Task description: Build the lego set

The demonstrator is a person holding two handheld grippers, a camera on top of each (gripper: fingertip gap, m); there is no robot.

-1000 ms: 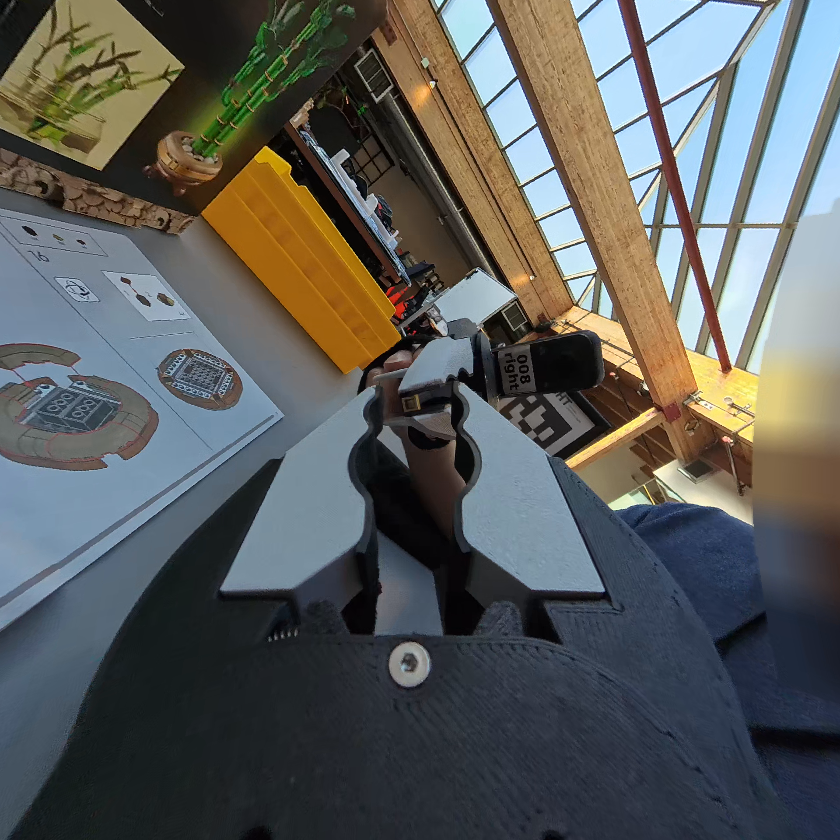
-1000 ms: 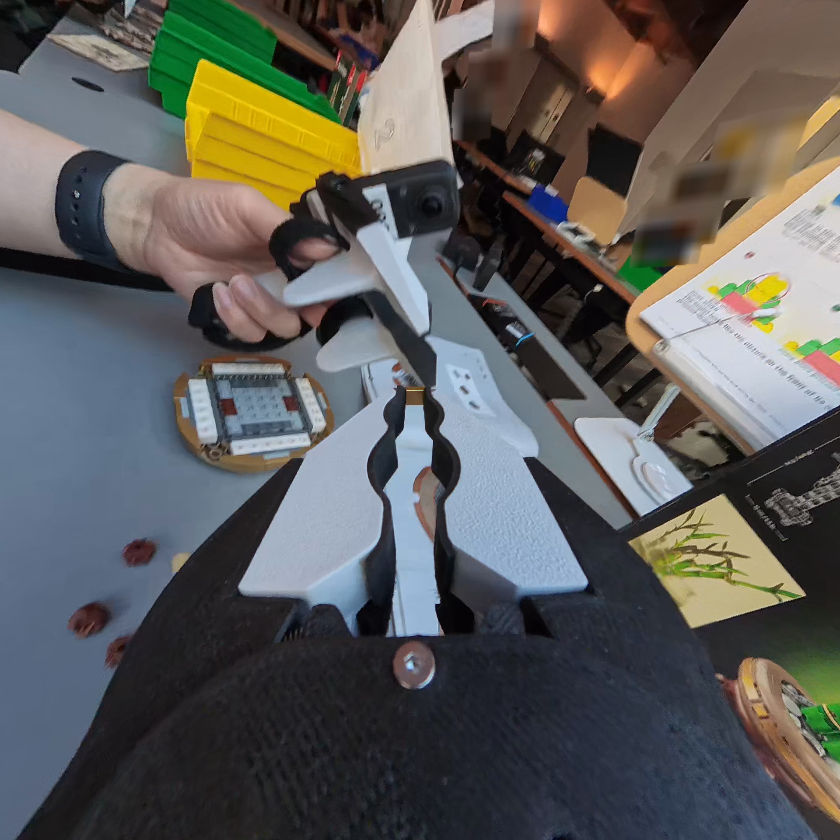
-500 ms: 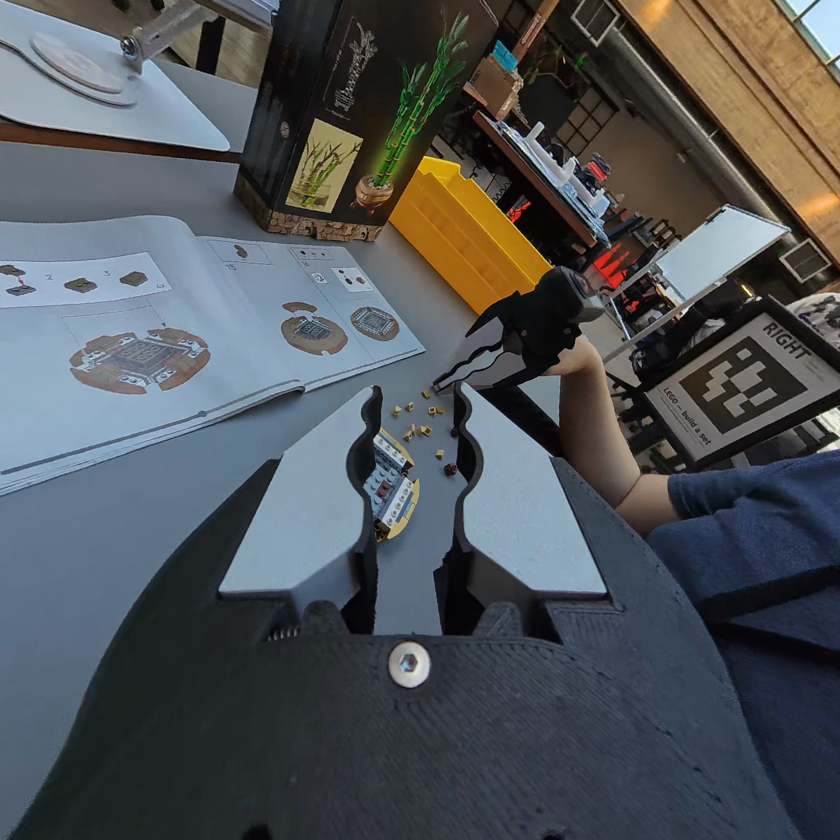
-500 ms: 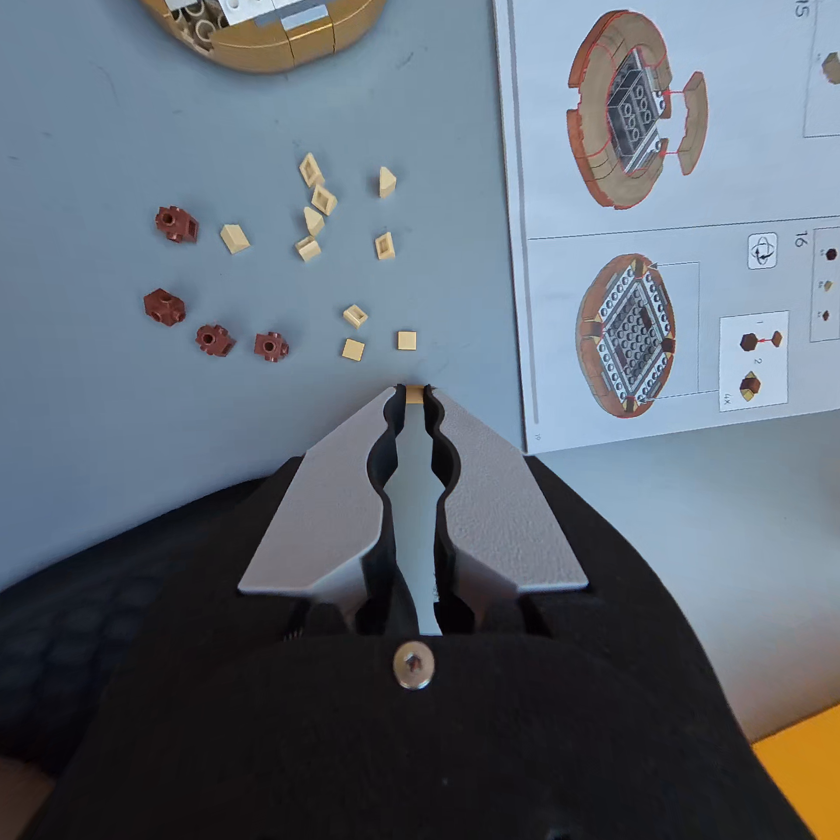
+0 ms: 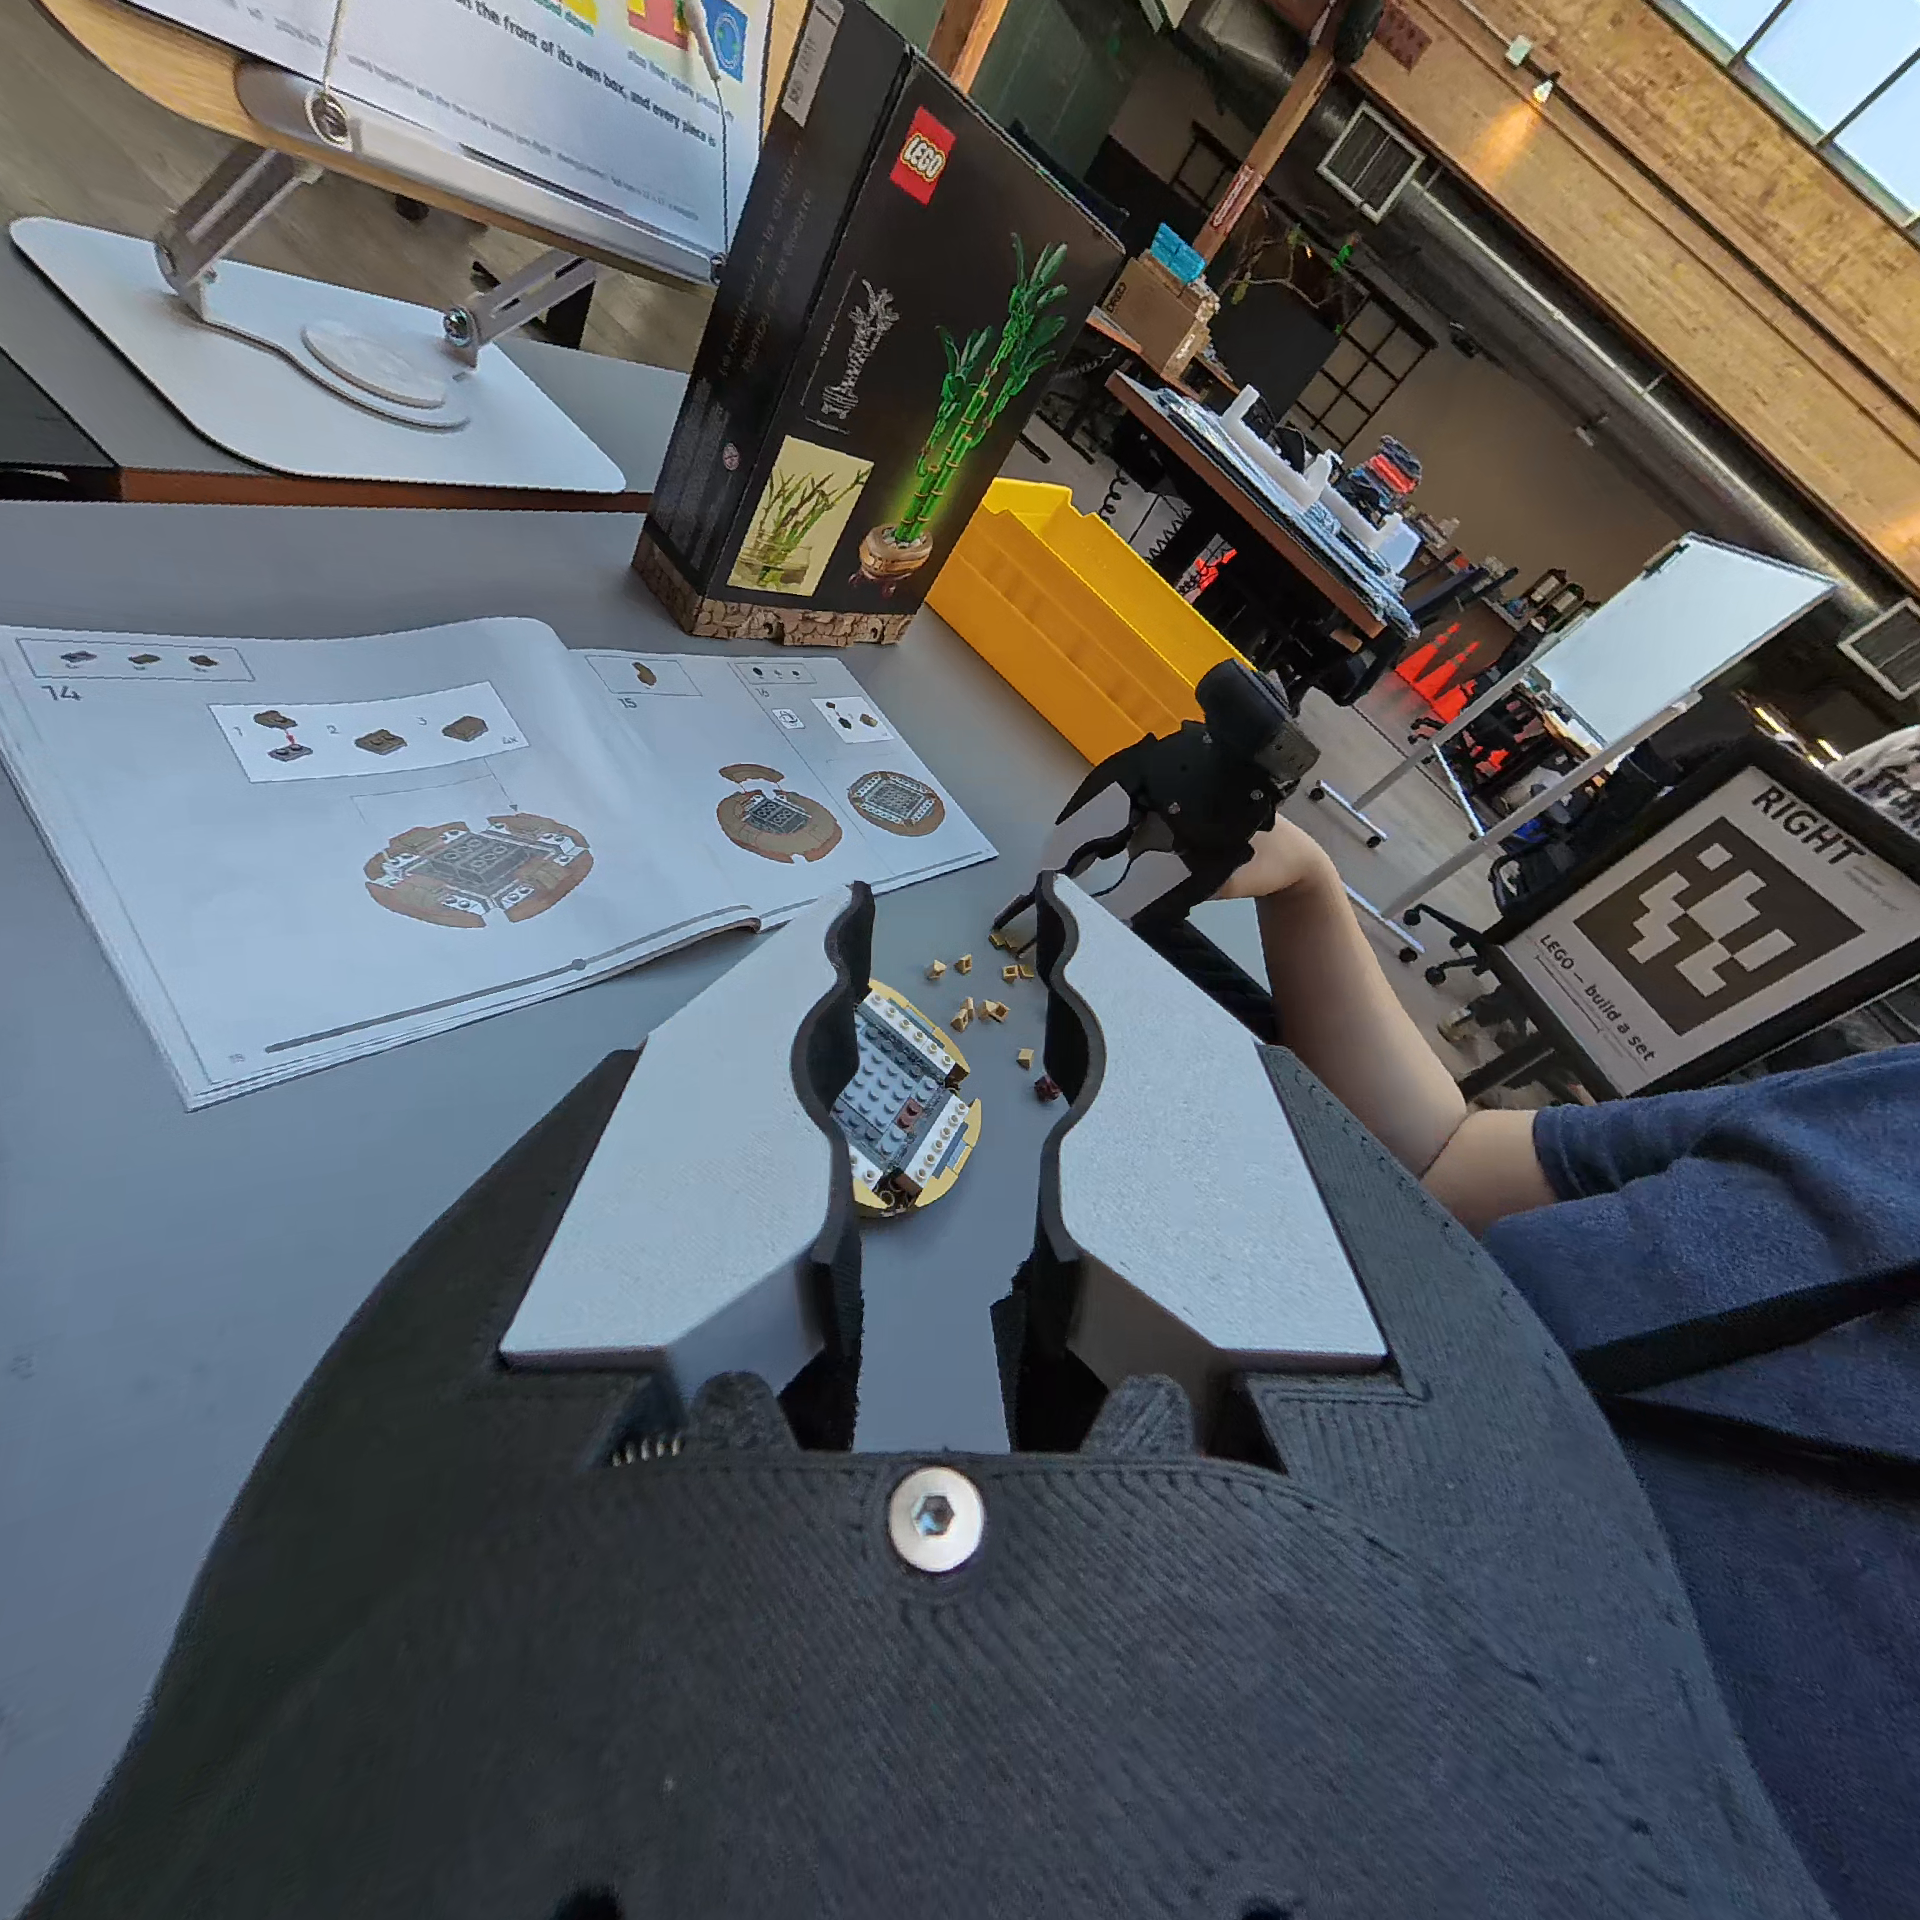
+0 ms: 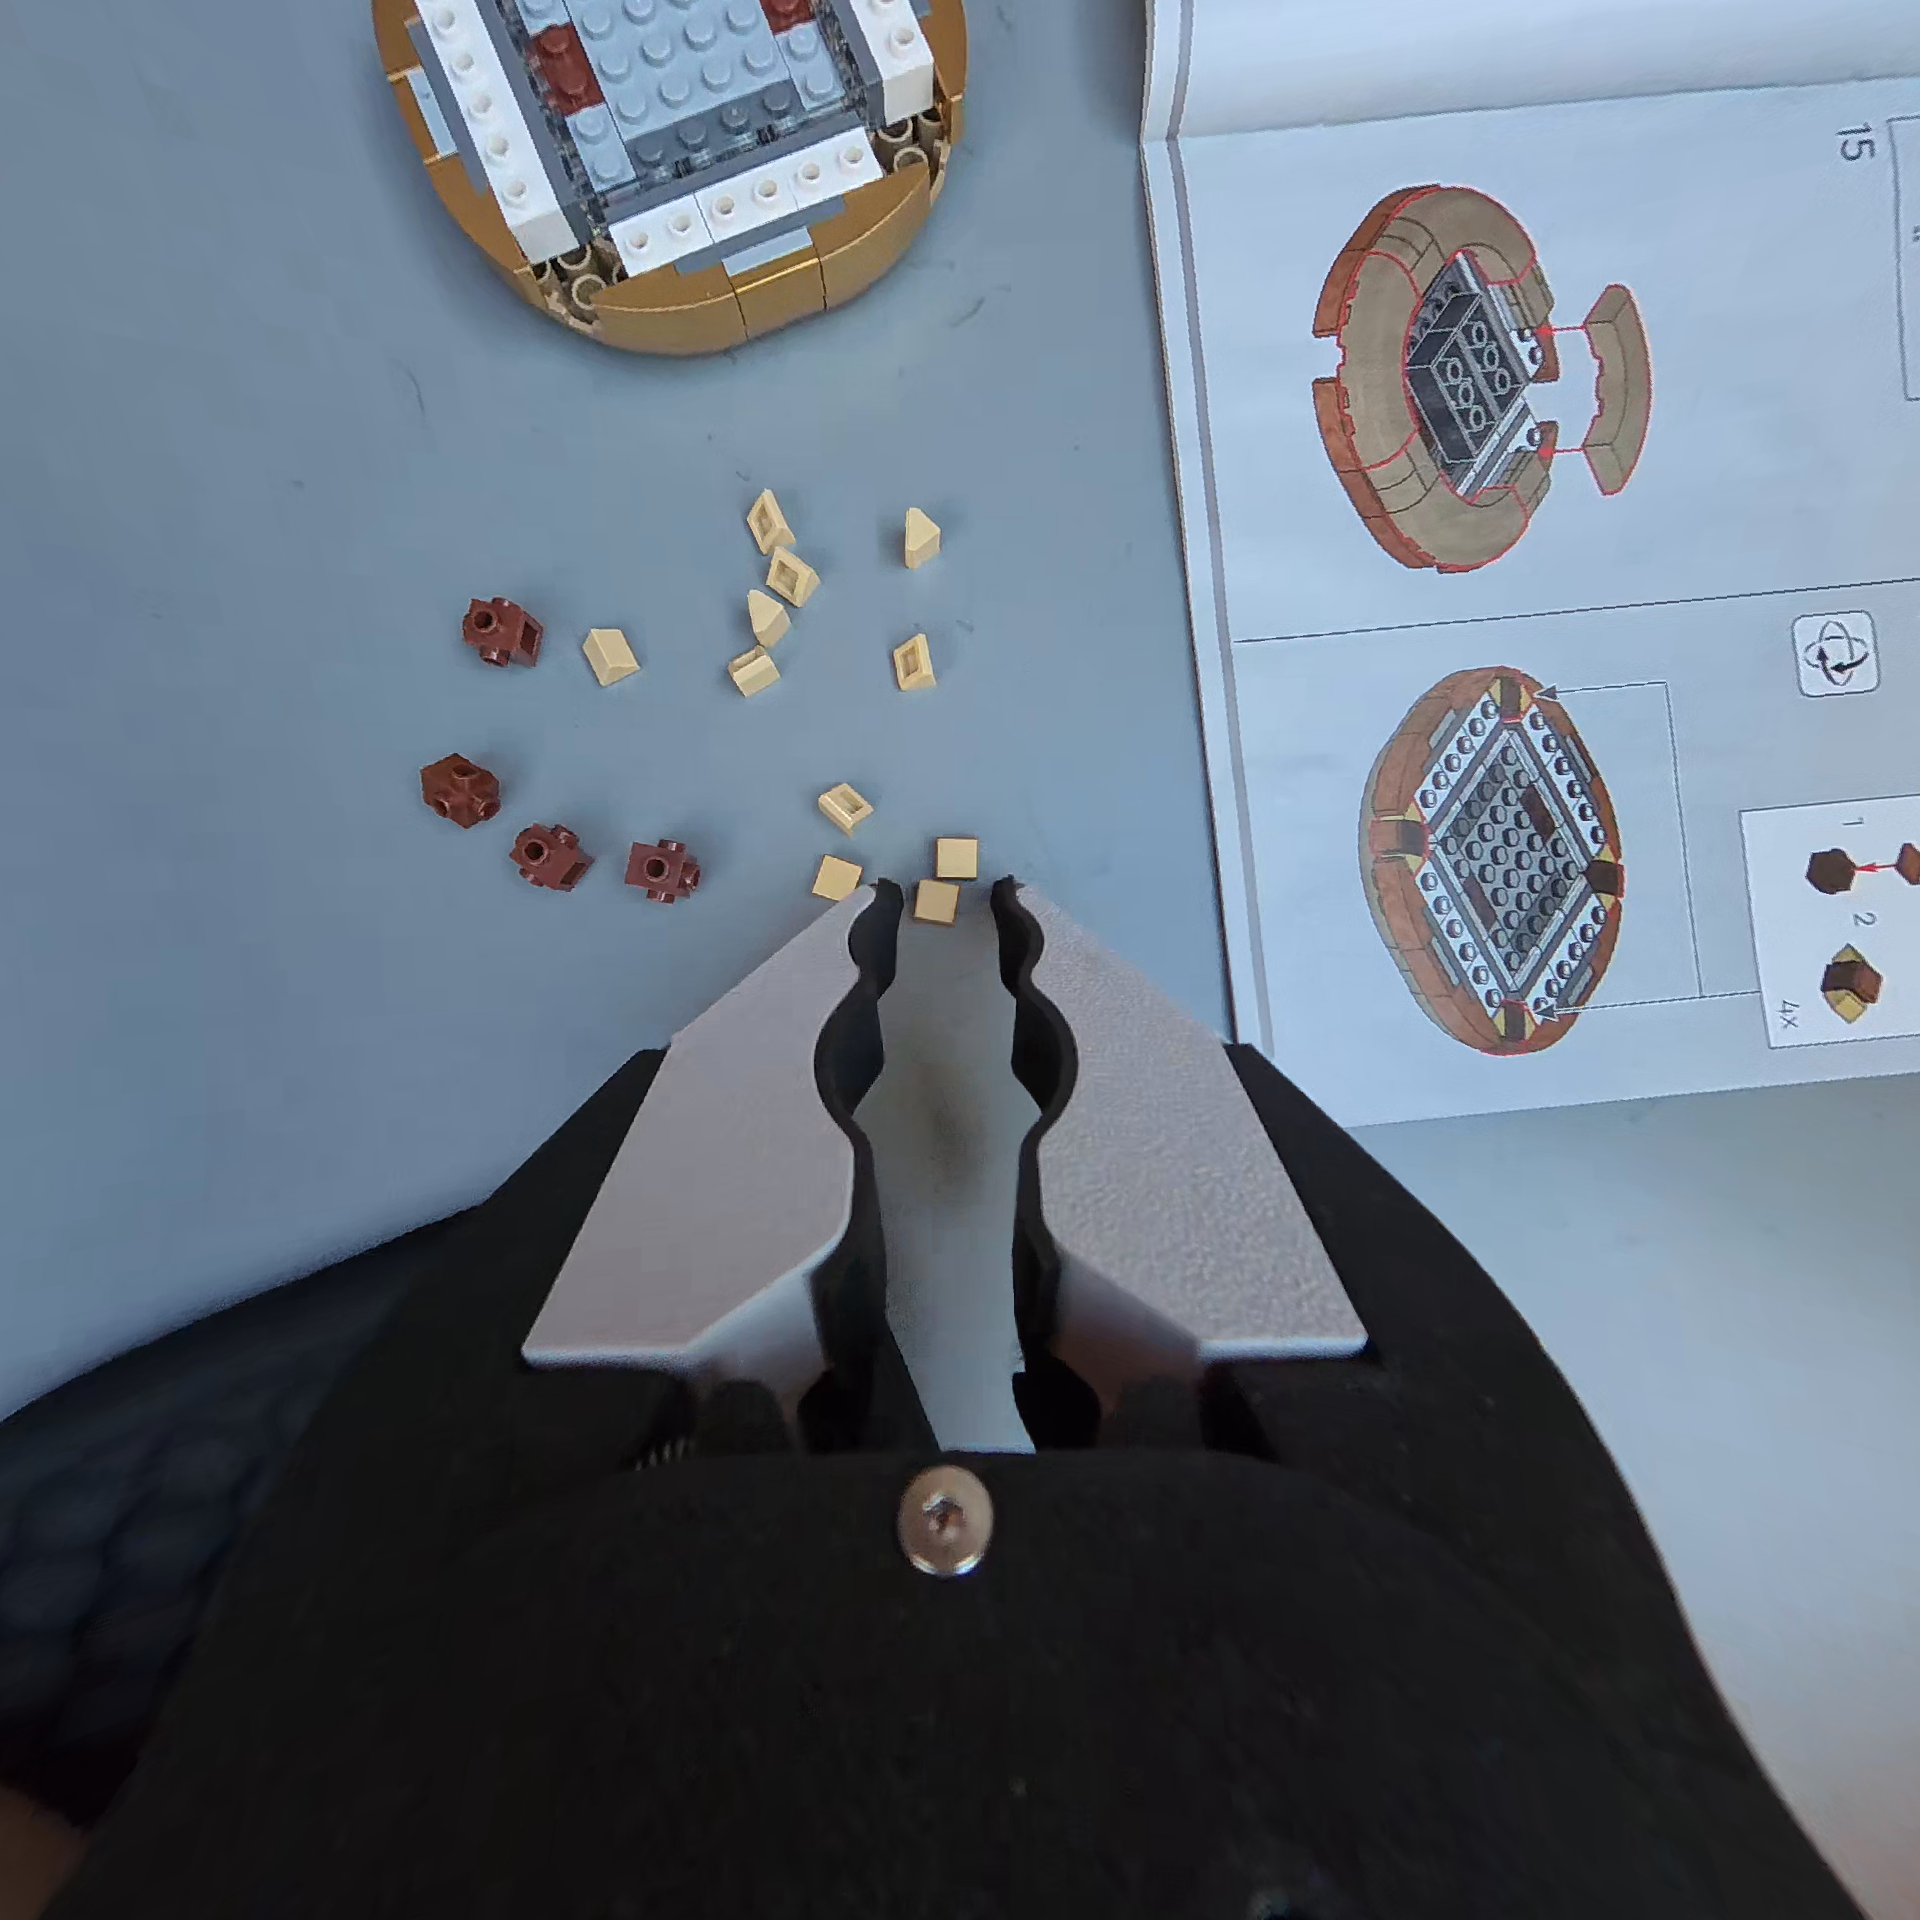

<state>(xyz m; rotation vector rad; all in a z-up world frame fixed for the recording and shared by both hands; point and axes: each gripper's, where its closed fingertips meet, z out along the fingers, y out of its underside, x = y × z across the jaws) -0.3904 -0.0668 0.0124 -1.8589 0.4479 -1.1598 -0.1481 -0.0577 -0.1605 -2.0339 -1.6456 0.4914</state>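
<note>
The round tan-rimmed lego base (image 6: 665, 156) with grey and white studs lies on the grey table; it also shows between my left fingers in the left wrist view (image 5: 909, 1101). Several small tan slope pieces (image 6: 774, 613) and several reddish-brown stud bricks (image 6: 556, 854) are scattered below it. My right gripper (image 6: 943, 888) is open, low over the table, with one tan piece (image 6: 935, 900) lying loose between its fingertips. My left gripper (image 5: 951, 894) is open and empty, held above the table. The right gripper also shows farther off in the left wrist view (image 5: 1164, 821).
The open instruction booklet (image 6: 1558, 582) lies right of the pieces, also in the left wrist view (image 5: 416, 831). The black set box (image 5: 862, 343) stands behind it, with yellow bins (image 5: 1060, 613) and a document stand (image 5: 312, 343). A person's arm and blue sleeve (image 5: 1683, 1195) are at right. The tips of one gripper are about 30 cm away from the tips of the other.
My right gripper came down to the table and opened, letting go of the tan piece it held. My left gripper swung down from pointing up at the ceiling and faces the table.
</note>
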